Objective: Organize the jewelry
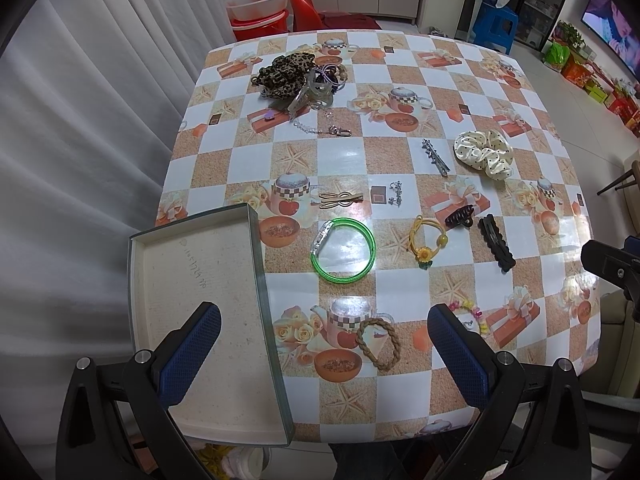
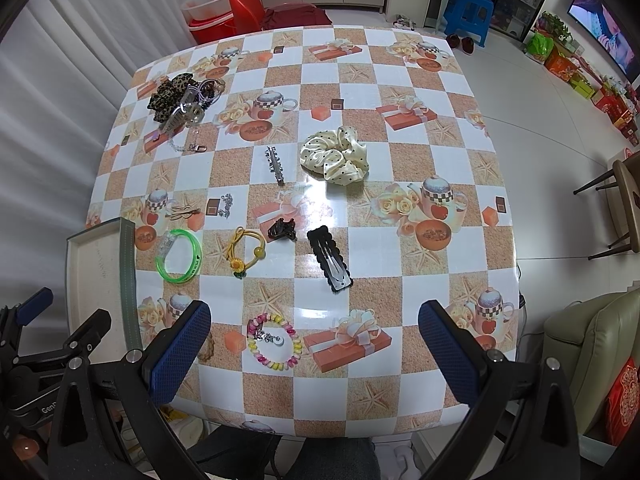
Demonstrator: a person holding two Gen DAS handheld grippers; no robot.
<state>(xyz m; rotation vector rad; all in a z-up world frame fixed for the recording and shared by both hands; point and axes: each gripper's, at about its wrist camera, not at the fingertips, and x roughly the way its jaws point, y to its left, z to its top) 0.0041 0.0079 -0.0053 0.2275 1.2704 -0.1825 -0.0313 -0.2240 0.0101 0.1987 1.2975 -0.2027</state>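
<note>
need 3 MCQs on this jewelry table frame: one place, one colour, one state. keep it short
1. Where does the shallow tray sit on the table?
A. near-left edge
B. far-right corner
C. centre

2. What colour is the bangle beside the tray?
A. red
B. green
C. blue

3. How stand the two grippers?
A. both shut on jewelry
B. left holds the cream scrunchie
C. both open, holding nothing

Key: 1 A, the tray lies at the near-left edge, partly over it, in both views. 2 B, the bangle is bright translucent green. 3 C, the left gripper and right gripper each show wide-apart fingers with nothing between them, and the cream scrunchie lies alone on the table.
</note>
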